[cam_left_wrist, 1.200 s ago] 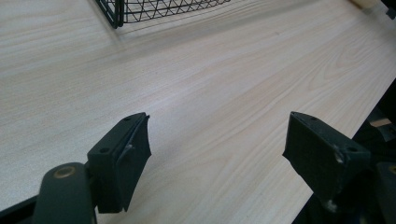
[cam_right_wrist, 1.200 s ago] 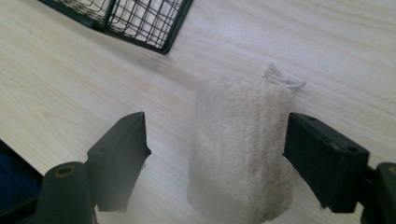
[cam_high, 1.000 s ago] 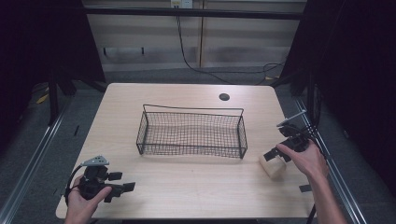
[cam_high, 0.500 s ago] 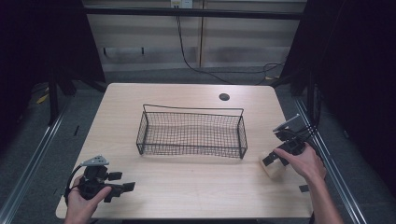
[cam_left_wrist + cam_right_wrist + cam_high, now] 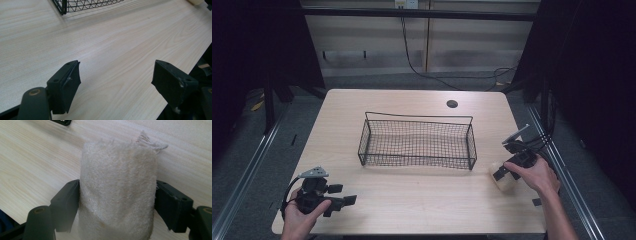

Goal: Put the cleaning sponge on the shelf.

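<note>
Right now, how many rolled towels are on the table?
1. The rolled towel lies near the table's right edge, beside the wire basket's right end, between the right gripper's jaws. The basket looks empty.

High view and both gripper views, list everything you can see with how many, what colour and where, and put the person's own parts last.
Table: one, light wood, centre of the high view.
Wire basket: one, black, mid-table, nothing in it.
Rolled towel: one, cream, right of the basket near the table's right edge.
Round grommet: one, dark, far side of the table.
Left gripper: one, black, near left corner, jaws apart over bare wood.
Right gripper: one, black, pads against the towel's sides.
Hands: two, at the bottom.
</note>
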